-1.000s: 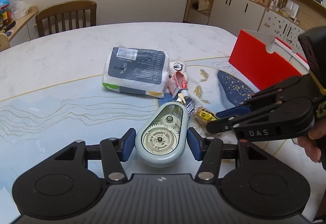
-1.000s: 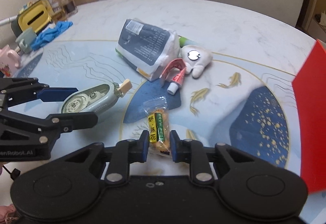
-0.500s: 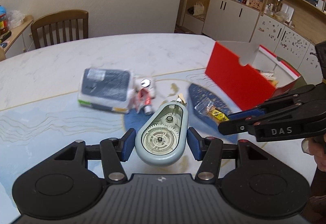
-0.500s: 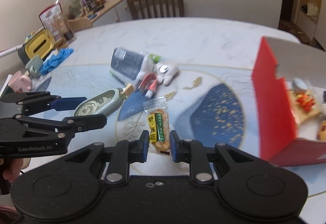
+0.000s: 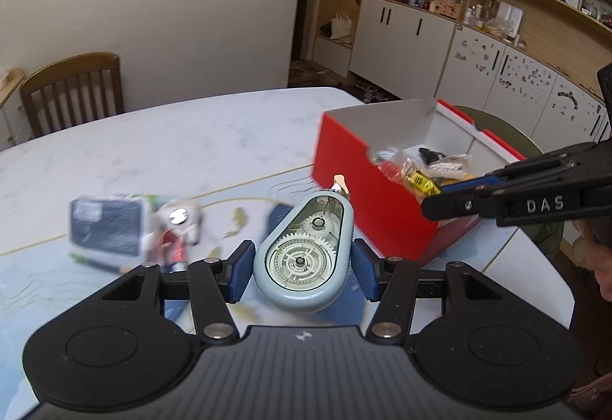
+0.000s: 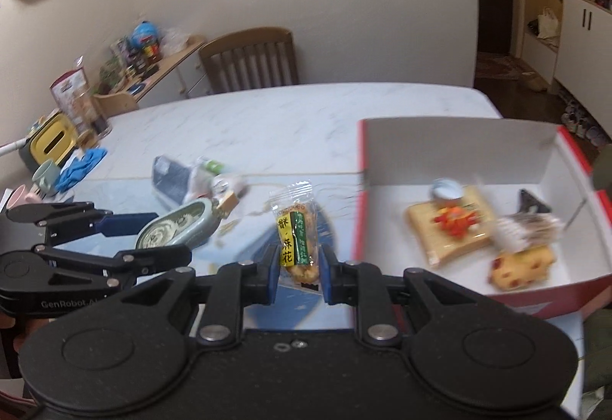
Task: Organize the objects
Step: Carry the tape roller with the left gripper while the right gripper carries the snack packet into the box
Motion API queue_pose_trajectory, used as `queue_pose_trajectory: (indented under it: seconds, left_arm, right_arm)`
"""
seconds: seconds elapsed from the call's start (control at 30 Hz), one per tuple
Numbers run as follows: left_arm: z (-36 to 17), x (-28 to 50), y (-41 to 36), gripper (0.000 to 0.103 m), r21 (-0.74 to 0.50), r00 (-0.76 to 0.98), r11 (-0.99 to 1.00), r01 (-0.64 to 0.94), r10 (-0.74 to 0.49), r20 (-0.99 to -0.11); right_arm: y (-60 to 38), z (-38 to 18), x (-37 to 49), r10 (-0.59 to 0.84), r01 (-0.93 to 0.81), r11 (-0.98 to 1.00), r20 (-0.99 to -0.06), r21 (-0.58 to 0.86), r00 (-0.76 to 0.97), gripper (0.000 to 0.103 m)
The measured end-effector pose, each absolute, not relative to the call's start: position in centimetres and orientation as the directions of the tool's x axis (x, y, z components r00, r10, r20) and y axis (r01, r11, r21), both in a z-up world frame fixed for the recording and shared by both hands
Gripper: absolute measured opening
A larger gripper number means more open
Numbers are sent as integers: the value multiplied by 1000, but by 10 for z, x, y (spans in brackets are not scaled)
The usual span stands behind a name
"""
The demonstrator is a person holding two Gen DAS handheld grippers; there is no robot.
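Marble tabletop (image 5: 199, 144) below; my left tool (image 5: 300, 269) clamps the correction-tape dispenser (image 5: 304, 259), my right tool (image 6: 300, 269) the snack packet (image 6: 296, 232); I'd clear the red box (image 6: 573, 290) wall before letting go

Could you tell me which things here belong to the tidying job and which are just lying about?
Part of the job:
- correction tape dispenser, held in the left gripper
- snack packet, held in the right gripper
- red box, already holding items
- grey pouch, white plush toy, on the table

Lying about:
- wooden chair
- blue gloves
- yellow tissue box
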State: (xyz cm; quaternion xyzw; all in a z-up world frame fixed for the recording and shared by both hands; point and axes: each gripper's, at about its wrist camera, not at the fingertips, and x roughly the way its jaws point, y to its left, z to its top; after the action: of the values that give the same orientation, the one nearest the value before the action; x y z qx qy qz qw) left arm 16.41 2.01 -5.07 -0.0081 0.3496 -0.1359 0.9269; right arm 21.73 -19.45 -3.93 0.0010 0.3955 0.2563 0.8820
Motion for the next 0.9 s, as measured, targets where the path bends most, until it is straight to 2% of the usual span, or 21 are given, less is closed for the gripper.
queue_pose_trajectory:
  seconds: [0.37, 0.9]
  left_arm:
    - [-42, 195, -61, 54, -72, 713, 945, 320, -290, -638]
    - [-63, 262, -155, 54, 4, 626, 930, 366, -243, -741]
  right_arm:
    - [-270, -38, 243, 418, -396, 896, -685, 202, 597, 21]
    - [-334, -67, 290, 354, -319, 928, -732, 194, 583, 21]
